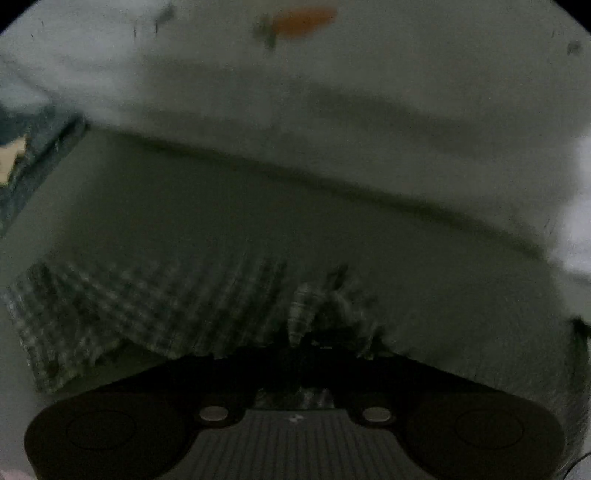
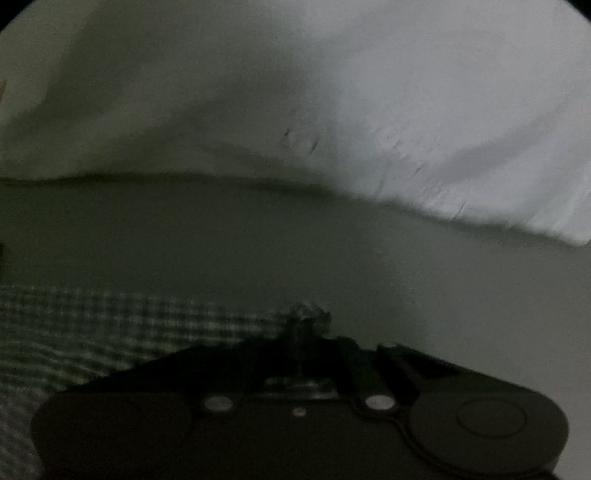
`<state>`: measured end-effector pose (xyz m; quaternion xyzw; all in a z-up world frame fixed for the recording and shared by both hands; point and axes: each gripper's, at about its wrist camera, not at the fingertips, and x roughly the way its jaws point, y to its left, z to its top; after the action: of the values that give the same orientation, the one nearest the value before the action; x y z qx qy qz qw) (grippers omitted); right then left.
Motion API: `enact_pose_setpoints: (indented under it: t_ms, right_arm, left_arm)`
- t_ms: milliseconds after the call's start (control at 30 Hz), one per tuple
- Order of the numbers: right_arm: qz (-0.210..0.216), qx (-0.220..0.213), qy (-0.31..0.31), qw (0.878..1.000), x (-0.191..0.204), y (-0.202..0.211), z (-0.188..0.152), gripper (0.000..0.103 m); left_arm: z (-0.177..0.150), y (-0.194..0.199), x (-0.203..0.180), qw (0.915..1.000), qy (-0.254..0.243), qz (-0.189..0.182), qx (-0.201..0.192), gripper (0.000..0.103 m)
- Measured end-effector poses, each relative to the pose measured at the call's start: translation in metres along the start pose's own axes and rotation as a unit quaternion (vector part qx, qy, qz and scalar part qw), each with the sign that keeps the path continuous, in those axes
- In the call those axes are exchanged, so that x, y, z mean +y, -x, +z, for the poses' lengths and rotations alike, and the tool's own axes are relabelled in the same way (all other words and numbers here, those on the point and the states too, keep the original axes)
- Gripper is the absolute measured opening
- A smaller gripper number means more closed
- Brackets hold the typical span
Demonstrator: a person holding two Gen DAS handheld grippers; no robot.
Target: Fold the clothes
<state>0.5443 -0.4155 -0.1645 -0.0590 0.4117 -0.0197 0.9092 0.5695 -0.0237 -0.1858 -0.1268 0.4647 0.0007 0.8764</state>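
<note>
dim light and motion blur soften both wrist views. nearest in the left wrist view is the dark body of the left gripper [image 1: 317,341], at 6 o'clock in the frame, with two pale round fasteners on its front. its jaws are pressed together on a bunched tuft of the checked cloth [image 1: 147,310], which pokes up from between the fingertips just above the body. from that pinch the cloth fans out toward 8 o'clock, its dark and pale checks smeared into streaks, and its far corner lies on the pale surface [image 1: 443,288] that fills the middle of the frame. beyond it, a white sheet [image 1: 332,122] with a soft folded edge runs across from 9 to 3 o'clock. at 12 o'clock an orange patch [image 1: 303,21] with a greenish mark beside it sits on the white fabric; what it is cannot be told. at 9 o'clock a dark bluish strip shows at the rim.

in the right wrist view the right gripper [image 2: 304,332] sits at 6 o'clock, likewise closed tight, with a small crumpled tuft of the same checked cloth [image 2: 92,325] standing up between its tips. the cloth stretches away toward 9 o'clock, lying flat on the pale surface [image 2: 406,277]. farther off, the white sheet [image 2: 443,129] rises in a broad fold from 9 o'clock over to 3 o'clock, brighter on the side toward 2 o'clock.
</note>
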Motion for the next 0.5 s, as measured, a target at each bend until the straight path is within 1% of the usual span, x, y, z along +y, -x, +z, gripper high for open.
enact_pose_setpoints:
  t_ms: [67,100,167,200,233,300,367,400,433,467,500]
  right_arm:
    - [-0.037,-0.022,-0.009,0.999,-0.015,0.025,0.000,0.000]
    - [-0.056,-0.033,-0.013,0.998,-0.023,0.038,0.000,0.000]
    - [-0.093,-0.054,-0.021,0.994,-0.039,0.063,0.000,0.000]
    - [-0.105,-0.044,-0.017,0.993,-0.042,0.068,-0.005,0.000]
    - [-0.116,-0.030,-0.012,0.993,-0.044,0.073,-0.011,0.000]
    - [-0.140,0.007,0.014,0.990,-0.042,0.073,-0.030,0.002]
    - [-0.163,0.060,0.069,0.982,-0.027,0.071,-0.051,0.002]
    - [-0.177,0.069,0.093,0.977,-0.017,0.073,-0.060,0.007]
    - [-0.191,0.075,0.115,0.972,-0.007,0.076,-0.067,0.013]
    - [-0.191,0.072,0.114,0.972,0.000,0.083,-0.070,0.019]
    - [-0.188,0.068,0.109,0.974,0.007,0.091,-0.073,0.034]
  left_arm:
    - [0.009,0.031,-0.010,0.9986,0.003,-0.026,-0.046,0.002]
    - [0.011,0.047,-0.015,0.9973,-0.002,-0.031,-0.067,0.002]
    - [0.008,0.068,-0.023,0.9953,-0.018,-0.042,-0.085,0.002]
    - [0.002,0.074,-0.025,0.9952,-0.017,-0.050,-0.082,0.002]
    - [-0.007,0.075,-0.027,0.9957,-0.017,-0.056,-0.071,0.002]
    - [-0.031,0.072,-0.032,0.9976,-0.024,-0.052,-0.041,0.002]
    - [-0.064,0.069,-0.031,0.9987,-0.010,-0.051,0.000,0.002]
    - [-0.081,0.068,-0.029,0.9982,0.005,-0.056,0.020,0.002]
    - [-0.100,0.068,-0.027,0.9973,0.021,-0.059,0.038,0.002]
    - [-0.115,0.070,-0.025,0.9964,0.031,-0.060,0.051,0.002]
    - [-0.128,0.072,-0.024,0.9956,0.038,-0.059,0.062,0.002]
